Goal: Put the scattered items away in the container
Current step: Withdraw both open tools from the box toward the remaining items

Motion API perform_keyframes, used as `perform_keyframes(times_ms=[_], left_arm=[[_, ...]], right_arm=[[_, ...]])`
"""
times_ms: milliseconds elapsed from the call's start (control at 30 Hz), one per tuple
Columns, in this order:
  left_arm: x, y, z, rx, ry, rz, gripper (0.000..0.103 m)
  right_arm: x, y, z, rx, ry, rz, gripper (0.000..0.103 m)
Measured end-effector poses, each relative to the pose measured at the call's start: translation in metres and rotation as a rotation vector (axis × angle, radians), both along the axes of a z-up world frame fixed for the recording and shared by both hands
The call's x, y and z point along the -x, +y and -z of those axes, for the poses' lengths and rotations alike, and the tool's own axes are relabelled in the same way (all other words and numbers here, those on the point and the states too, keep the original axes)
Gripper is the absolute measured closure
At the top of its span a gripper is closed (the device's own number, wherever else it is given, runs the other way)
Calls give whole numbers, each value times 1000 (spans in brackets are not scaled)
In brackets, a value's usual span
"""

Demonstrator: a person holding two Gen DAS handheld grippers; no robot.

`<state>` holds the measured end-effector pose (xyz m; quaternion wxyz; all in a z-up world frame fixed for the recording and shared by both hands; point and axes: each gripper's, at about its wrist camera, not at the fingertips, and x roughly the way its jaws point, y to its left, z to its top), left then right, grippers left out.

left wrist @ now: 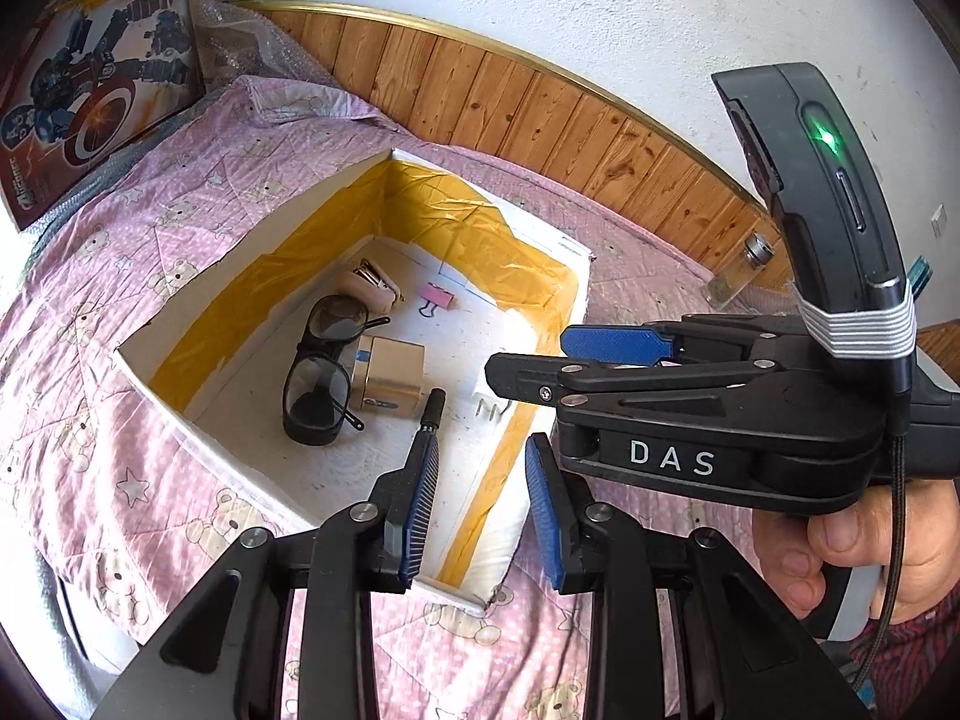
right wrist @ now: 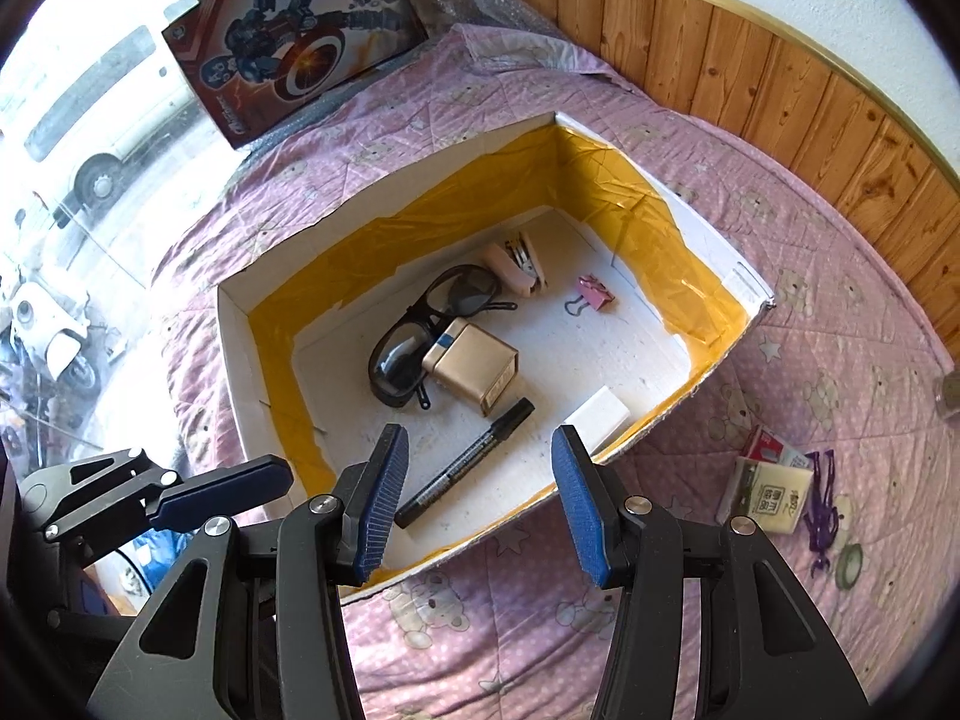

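Two grippers, left point(left wrist: 480, 480) and right point(right wrist: 480, 492), hang with jaws released and empty over the box point(right wrist: 240, 324) holding glasses, marker point(right wrist: 465, 462) and clip, so the right should swing toward the packets point(right wrist: 768, 492) outside, approaching low and square.

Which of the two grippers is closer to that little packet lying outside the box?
The right gripper: the packet lies on the bedspread just to its right. The left gripper is farther, on the opposite side.
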<state>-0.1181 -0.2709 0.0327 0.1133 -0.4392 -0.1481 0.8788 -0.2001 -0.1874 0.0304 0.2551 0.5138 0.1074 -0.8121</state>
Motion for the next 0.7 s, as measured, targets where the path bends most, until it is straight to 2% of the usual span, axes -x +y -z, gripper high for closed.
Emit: perform_keyframes(times_ms=[700], left_arm=[[-42,29,-15,46,41,44,70]], right_arm=[[-62,25,-28,20,94,11,49]])
